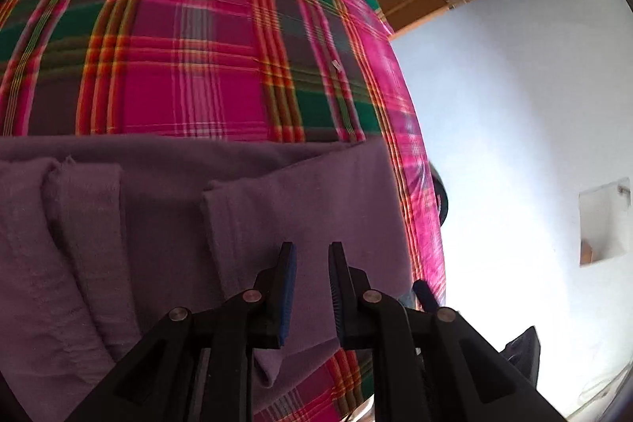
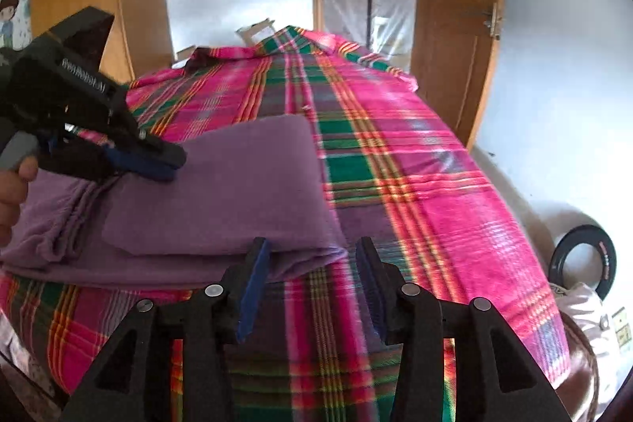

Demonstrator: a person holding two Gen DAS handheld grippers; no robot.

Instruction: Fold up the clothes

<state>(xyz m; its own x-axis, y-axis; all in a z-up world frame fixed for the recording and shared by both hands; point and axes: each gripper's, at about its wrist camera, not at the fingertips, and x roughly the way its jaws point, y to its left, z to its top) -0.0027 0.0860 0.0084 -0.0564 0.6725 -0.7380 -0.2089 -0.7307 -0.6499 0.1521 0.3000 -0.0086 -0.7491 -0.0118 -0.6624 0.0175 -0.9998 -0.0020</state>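
Right wrist view: the right hand-held gripper (image 2: 312,263) hovers low over the near edge of the purple garment (image 2: 221,200), jaws apart, nothing between the blue ribbed pads (image 2: 253,287). The left hand-held gripper (image 2: 166,161) enters from the left, held by a hand (image 2: 14,192), its tip lying on the garment's upper layer; whether its jaws grip cloth cannot be told from here. In the left wrist view, the left hand-held gripper (image 1: 312,263) shows a narrow gap between its fingers, above a folded purple edge. The garment is soft, matte knit, folded into a rough rectangle with bunched pleats at its left side. It lies on a plaid cloth (image 2: 415,165) of pink, green and orange, woven, covering the tabletop. A black ring (image 2: 581,256) lies on the floor to the right.
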